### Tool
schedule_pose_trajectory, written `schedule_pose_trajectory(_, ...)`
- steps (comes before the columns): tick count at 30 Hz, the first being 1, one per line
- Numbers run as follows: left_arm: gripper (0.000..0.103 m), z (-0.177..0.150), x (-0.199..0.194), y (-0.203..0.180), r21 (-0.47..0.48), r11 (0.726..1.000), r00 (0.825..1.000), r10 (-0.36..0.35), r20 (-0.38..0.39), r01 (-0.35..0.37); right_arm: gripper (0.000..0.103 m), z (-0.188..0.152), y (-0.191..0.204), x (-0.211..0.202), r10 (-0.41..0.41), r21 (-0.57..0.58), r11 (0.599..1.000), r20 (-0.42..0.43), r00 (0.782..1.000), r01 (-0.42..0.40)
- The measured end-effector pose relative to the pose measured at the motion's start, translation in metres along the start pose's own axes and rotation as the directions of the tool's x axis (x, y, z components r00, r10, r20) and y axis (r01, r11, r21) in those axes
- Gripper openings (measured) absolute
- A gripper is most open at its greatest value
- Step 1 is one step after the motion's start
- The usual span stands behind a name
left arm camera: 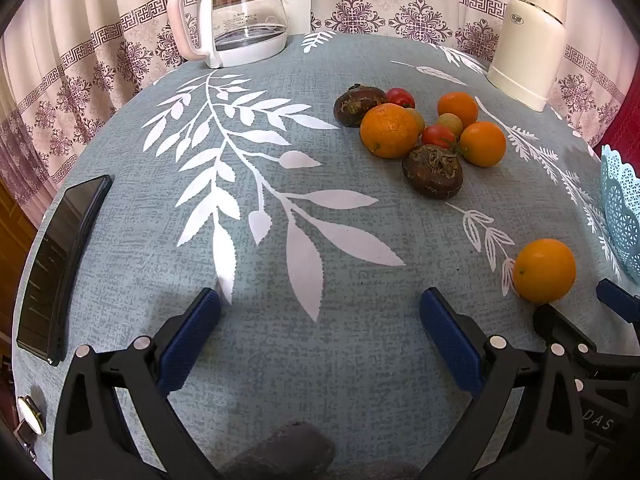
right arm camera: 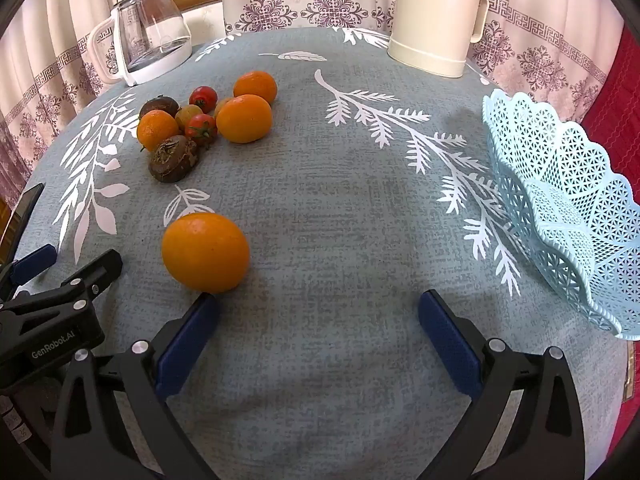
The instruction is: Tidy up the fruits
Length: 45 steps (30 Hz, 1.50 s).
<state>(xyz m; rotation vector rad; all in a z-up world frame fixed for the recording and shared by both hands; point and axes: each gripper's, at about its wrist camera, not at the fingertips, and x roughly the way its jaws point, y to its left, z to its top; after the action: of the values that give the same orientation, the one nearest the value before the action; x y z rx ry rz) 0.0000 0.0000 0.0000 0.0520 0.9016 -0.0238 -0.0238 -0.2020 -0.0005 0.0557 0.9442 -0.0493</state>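
A lone orange [right arm camera: 205, 252] lies on the grey-blue tablecloth just ahead of my right gripper's left fingertip; it also shows in the left wrist view [left arm camera: 544, 271]. A pile of oranges [right arm camera: 243, 118], red tomatoes [right arm camera: 201, 127] and dark brown fruits [right arm camera: 173, 159] sits further back; the pile shows in the left wrist view [left arm camera: 424, 136]. A light blue lattice basket [right arm camera: 560, 208] stands at the right, empty. My left gripper [left arm camera: 320, 304] is open and empty. My right gripper [right arm camera: 319, 308] is open and empty.
A glass kettle [left arm camera: 240, 12] stands at the back left and a cream thermos jug [right arm camera: 434, 16] at the back right. A black phone [left arm camera: 60, 264] and a wristwatch [left arm camera: 30, 416] lie near the table's left edge. Curtains hang behind the table.
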Motion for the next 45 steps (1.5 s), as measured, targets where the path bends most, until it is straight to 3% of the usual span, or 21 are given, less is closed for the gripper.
schedule_pose_trajectory(23,0.101,-0.0002,-0.0001,0.0004,0.001,1.000,1.000,0.002,0.000,-0.002,0.098,0.0001,0.0015,0.0003,-0.002,-0.001,1.000,-0.003,1.000,0.002)
schedule_pose_trajectory(36,0.101,-0.0004,-0.0001,0.0008,0.002,1.000,1.000,0.003,0.000,-0.003,0.098,-0.0025,-0.0025,0.0005,0.053,-0.044,0.998,-0.015,0.998,-0.053)
schedule_pose_trajectory(45,0.101,-0.0007,-0.0002,0.0020,0.004,1.000,1.000,0.006,0.001,-0.006,0.098,-0.0029,-0.0020,0.0008,0.047,-0.053,0.997,-0.013,0.999,-0.048)
